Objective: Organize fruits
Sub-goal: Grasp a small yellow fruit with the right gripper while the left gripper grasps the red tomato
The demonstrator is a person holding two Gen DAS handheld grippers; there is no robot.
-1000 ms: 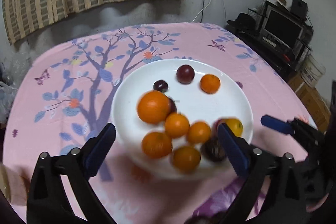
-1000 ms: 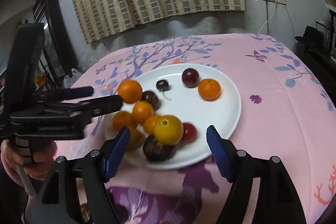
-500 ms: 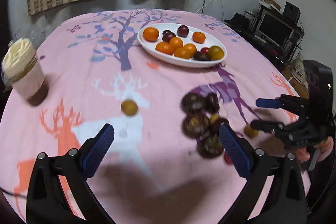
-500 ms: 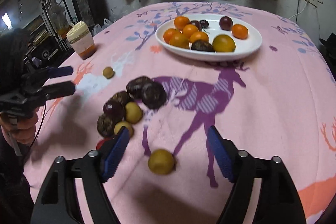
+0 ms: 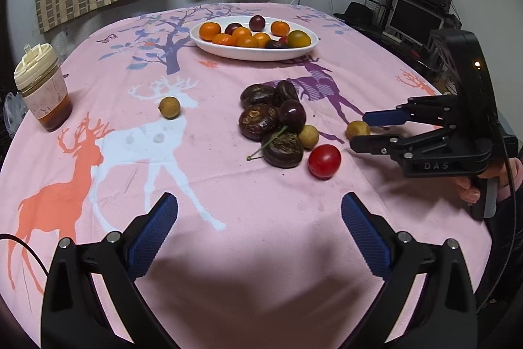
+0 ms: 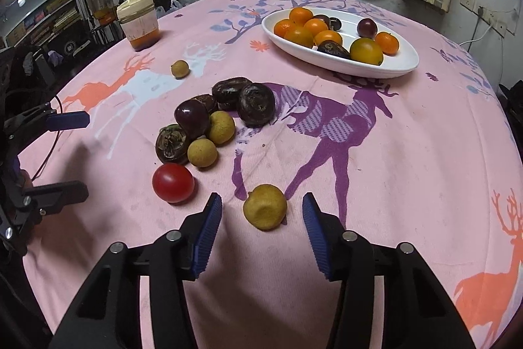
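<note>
A white plate (image 5: 228,52) (image 6: 398,67) at the far side holds several oranges and dark plums. A pile of dark fruits (image 5: 271,120) (image 6: 228,107) lies mid-table with a red tomato (image 5: 324,161) (image 6: 173,183) beside it. A small yellow-brown longan (image 6: 265,206) (image 5: 358,130) lies between the open jaws of my right gripper (image 6: 261,218) (image 5: 366,130), untouched. Another longan (image 5: 169,107) (image 6: 180,68) lies alone on the left. My left gripper (image 5: 260,224) is open and empty over bare cloth near the front edge.
A lidded drink cup (image 5: 41,87) (image 6: 140,20) stands at the table's left edge. The pink patterned tablecloth (image 5: 228,218) covers the round table. A desk with a monitor (image 5: 415,18) stands beyond the right side.
Both grippers pulled back from over the plate to the near side. The right gripper has come down around the lone longan and its jaws have narrowed.
</note>
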